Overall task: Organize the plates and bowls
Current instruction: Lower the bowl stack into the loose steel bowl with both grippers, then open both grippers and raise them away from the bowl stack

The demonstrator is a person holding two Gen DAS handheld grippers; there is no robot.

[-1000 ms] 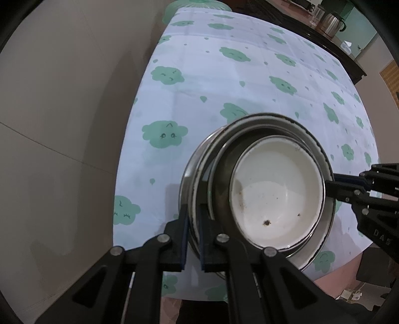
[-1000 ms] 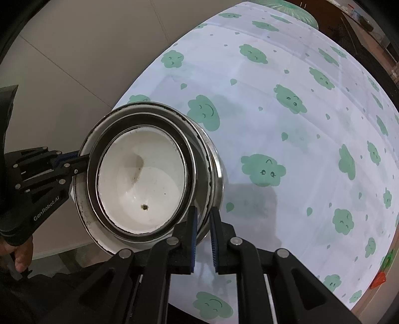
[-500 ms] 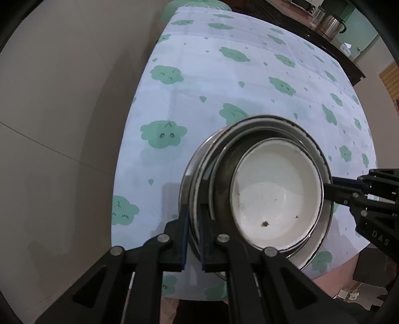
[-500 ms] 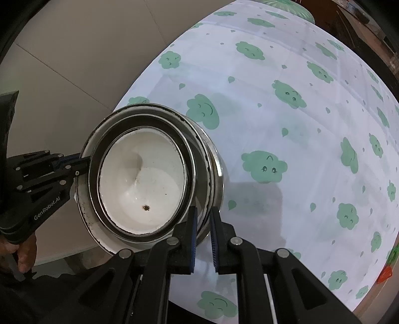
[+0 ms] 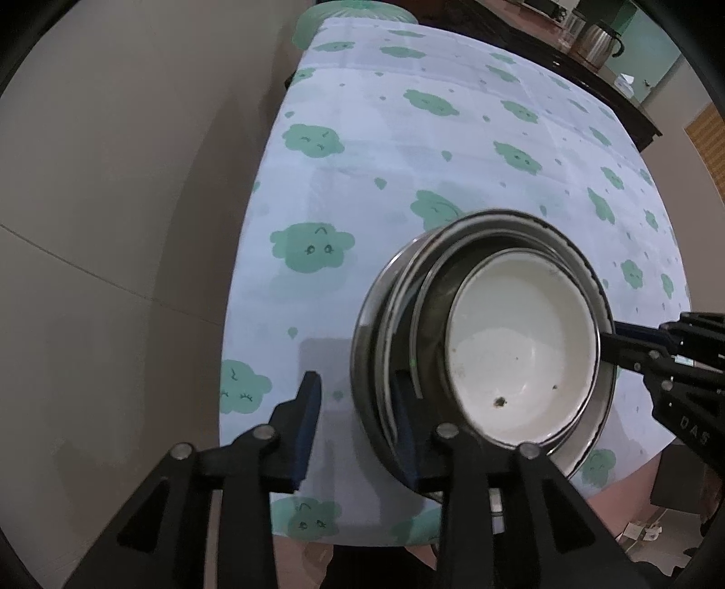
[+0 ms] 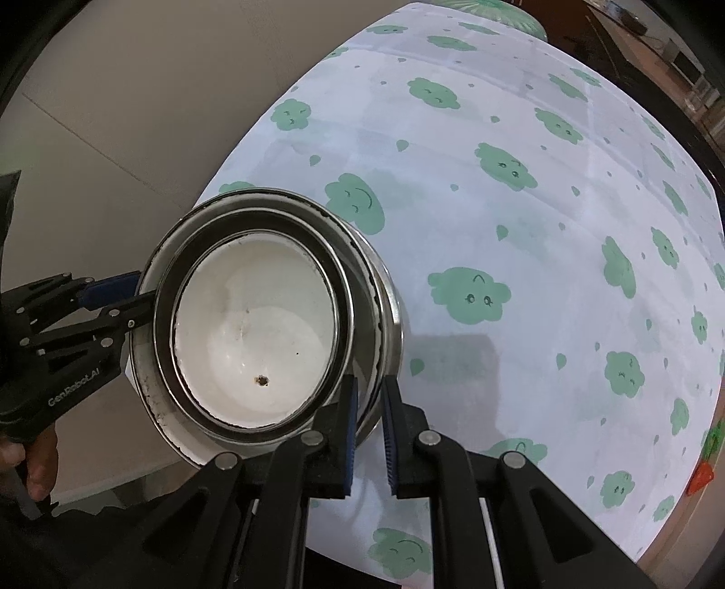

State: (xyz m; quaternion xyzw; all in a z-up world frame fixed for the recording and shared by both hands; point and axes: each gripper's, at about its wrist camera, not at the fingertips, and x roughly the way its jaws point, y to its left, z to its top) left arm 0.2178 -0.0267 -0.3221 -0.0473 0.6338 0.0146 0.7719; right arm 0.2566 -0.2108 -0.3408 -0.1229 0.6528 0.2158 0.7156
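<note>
Stack of bowls (image 5: 489, 344) is positioned at the table's (image 5: 453, 136) near corner between both grippers: left gripper (image 5: 358, 407) is spread open astride its rim; right gripper (image 6: 369, 407) is nearly closed on the opposite rim.

A: How many dishes are nested under the white bowl (image 5: 521, 358)?

B: Cannot tell. Only rims show beneath it; the stack of metal dishes (image 6: 385, 317) hides its own lower walls and its footing on the tablecloth (image 6: 543, 226).

A: And the left gripper (image 5: 358, 421)?

B: Its inner finger disappears behind the stack's rim, so contact there is unclear. The right gripper (image 6: 368, 430) also covers part of the stack's wall.

A: The dark speck in the bowl?

B: Too small to identify. The kettle (image 5: 598, 41) at the far edge is blurred and partly cut off
</note>
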